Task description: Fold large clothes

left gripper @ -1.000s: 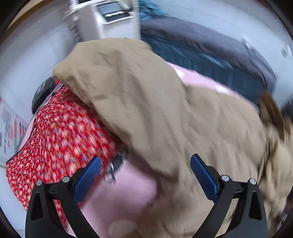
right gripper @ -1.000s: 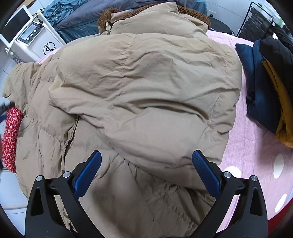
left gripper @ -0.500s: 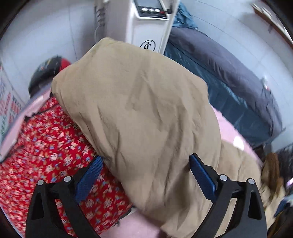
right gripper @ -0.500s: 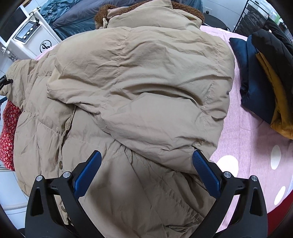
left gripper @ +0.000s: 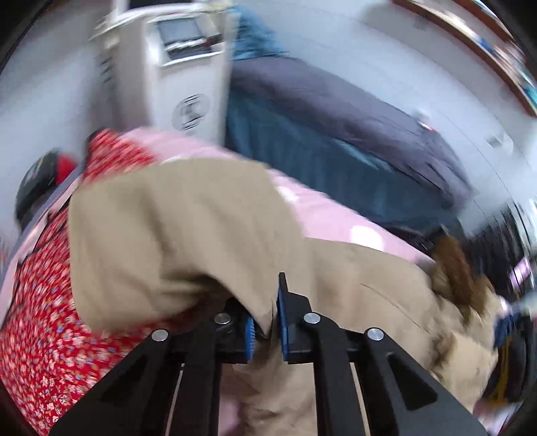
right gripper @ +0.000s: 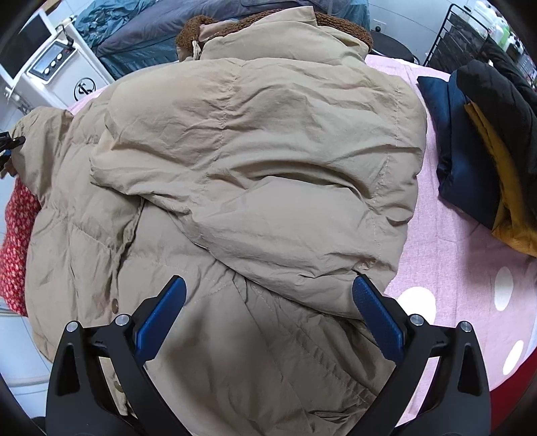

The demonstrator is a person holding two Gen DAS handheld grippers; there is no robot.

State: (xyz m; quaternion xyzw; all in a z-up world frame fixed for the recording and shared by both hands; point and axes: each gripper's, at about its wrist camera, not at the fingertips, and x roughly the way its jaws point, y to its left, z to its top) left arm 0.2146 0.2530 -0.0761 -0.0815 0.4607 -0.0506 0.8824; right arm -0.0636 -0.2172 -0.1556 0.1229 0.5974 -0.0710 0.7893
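Lying spread over pink cloth (right gripper: 446,241): tan jacket (right gripper: 255,174).
Closing on jacket fabric between the blue pads: left hand-held gripper (left gripper: 266,327); hovering wide above the hem, gripping nothing: right hand-held gripper (right gripper: 268,313); lying beside: red floral cloth (left gripper: 40,335).

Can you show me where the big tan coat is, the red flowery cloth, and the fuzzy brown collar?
tan coat (right gripper: 255,174): right wrist view, on its puffy back.
red flowery cloth (left gripper: 43,338): left wrist view, on its printed fabric.
fuzzy brown collar (right gripper: 349,28): right wrist view, on its fleece edge.
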